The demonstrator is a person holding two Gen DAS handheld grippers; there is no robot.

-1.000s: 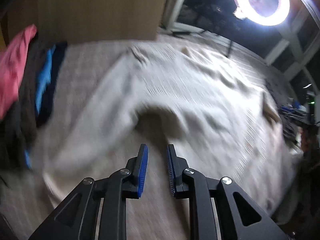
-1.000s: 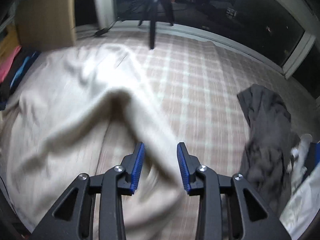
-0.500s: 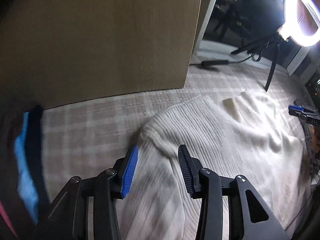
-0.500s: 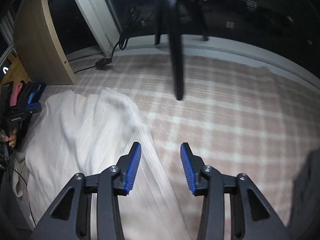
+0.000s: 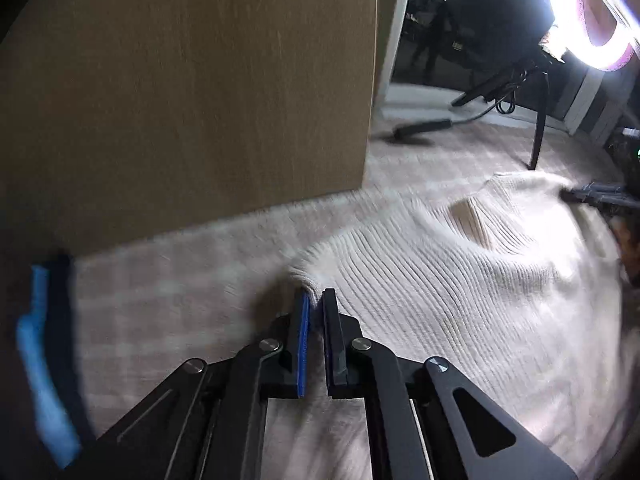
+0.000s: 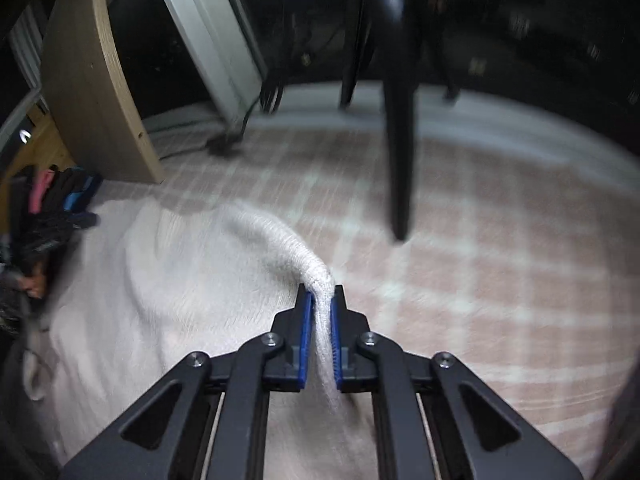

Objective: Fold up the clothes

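Pinching opposite far corners of the sweater [image 5: 460, 280], left gripper [image 5: 315, 300] and right gripper [image 6: 320, 300] have just closed, likely readying a fold.

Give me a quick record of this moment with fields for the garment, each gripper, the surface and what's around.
garment: cream ribbed sweater, spread flat
left gripper: just closed, pinching a fold at the sweater's edge
right gripper: just closed, pinching a raised ridge of the sweater
surface: pale checked mat
nearby: wooden panel, ring light on a dark stand, pile of dark, pink and blue clothes
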